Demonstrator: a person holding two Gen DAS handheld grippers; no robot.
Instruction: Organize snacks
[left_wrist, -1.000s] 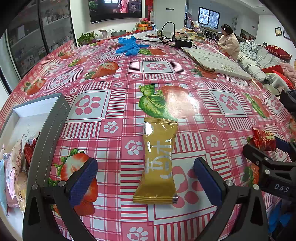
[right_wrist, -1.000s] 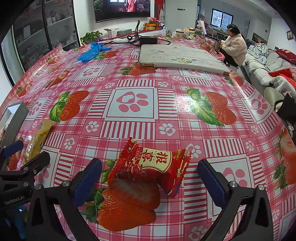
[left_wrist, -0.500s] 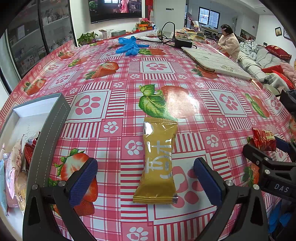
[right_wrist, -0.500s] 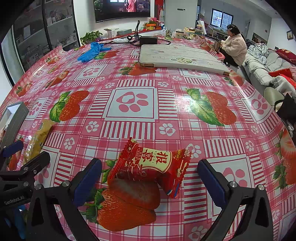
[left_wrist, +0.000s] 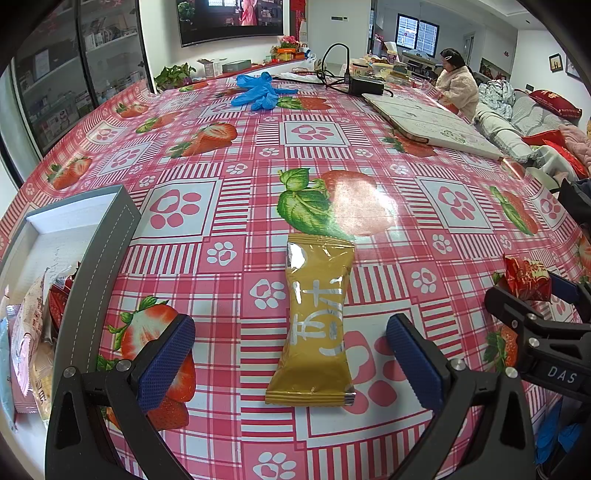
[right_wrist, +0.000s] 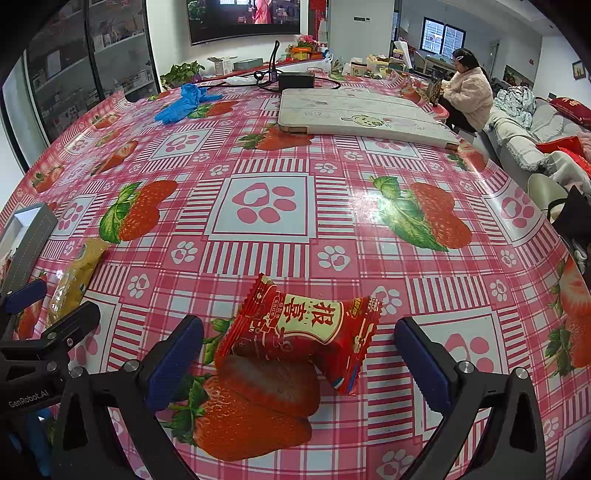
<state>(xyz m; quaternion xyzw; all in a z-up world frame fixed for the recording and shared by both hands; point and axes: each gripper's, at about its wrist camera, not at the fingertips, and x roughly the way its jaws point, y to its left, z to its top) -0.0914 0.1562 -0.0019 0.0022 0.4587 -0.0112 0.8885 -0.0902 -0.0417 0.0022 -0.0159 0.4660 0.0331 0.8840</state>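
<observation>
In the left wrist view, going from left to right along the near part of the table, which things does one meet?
Grey box holding snack packets → gold snack packet between the open fingers of the left gripper → red snack packet at the right gripper.

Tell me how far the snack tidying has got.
Done: several packets already lie in the grey box. In hand: nothing; the left claw is open around the gold packet, the right claw open around the red packet. Left: both packets, on the table.
</observation>
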